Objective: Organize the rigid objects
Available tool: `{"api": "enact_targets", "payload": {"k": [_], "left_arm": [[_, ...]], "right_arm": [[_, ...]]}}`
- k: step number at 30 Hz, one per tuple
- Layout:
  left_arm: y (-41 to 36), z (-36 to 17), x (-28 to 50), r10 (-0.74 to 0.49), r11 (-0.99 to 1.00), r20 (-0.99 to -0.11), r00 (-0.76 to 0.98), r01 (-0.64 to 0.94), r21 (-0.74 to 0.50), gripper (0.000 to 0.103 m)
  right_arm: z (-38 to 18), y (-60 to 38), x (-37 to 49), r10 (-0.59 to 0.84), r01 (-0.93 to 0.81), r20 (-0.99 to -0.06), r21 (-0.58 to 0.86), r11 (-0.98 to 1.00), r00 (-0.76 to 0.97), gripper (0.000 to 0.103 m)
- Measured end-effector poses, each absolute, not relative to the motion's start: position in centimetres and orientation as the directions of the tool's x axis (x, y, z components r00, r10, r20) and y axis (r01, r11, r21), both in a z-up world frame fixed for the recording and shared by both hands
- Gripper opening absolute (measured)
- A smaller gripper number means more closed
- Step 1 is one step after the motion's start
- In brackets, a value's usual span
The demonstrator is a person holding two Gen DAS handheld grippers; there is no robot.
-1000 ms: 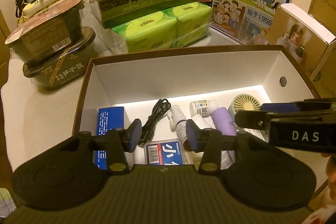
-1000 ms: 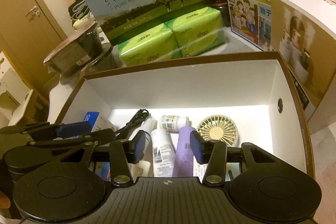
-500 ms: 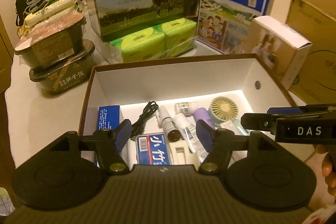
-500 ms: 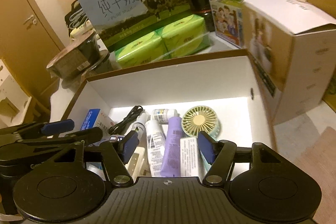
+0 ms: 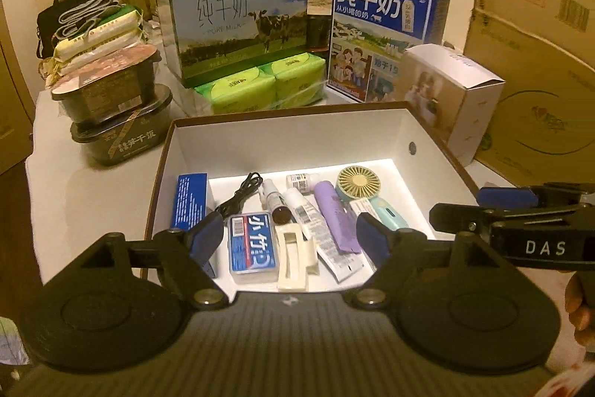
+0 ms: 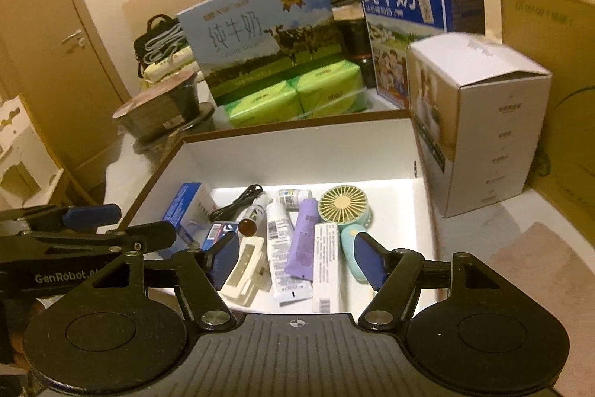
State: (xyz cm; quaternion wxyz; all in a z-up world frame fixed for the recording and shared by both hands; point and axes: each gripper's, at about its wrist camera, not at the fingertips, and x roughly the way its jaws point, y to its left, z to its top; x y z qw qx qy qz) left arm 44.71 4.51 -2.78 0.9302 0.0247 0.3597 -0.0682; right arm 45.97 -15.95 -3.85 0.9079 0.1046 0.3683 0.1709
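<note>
Left tool (image 5: 289,237) and right tool (image 6: 293,257) both gape wide, gripping nothing, poised above the near edge of the open box (image 5: 286,140) on the counter (image 5: 100,188).
Small, light, hard things lie side by side on the box floor: a slick purple tube (image 5: 336,218), best pinched across its middle; a fragile-looking hand fan (image 5: 359,182), likely safest by its handle. Readable: "PURE MILK" on the milk carton (image 5: 238,25), "DAS" and "GenRobot" on the tools.

White-lined brown box (image 5: 438,151) holds a lilac tube (image 5: 334,214), blue carton (image 5: 191,199) and mint-and-cream fan (image 5: 359,183).
</note>
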Motion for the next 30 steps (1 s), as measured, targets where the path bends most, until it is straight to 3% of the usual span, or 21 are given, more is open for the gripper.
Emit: {"api": "enact_targets", "payload": {"k": [18,30], "left_arm": [[3.7,-0.1,30.8,-0.068,0.998,-0.664,0.744,0.043,-0.053,0.081],[1.2,0.0,22.8,-0.004,1.000,-0.678,0.735,-0.002,-0.008,0.081]], "right_arm": [[-1.6,-18.7,33.2,0.378,-0.238,-0.611,0.301,0.924,0.696,0.070],[-0.5,-20.9,26.5,0.407,-0.253,-0.607,0.326,0.911,0.682,0.070]]}}
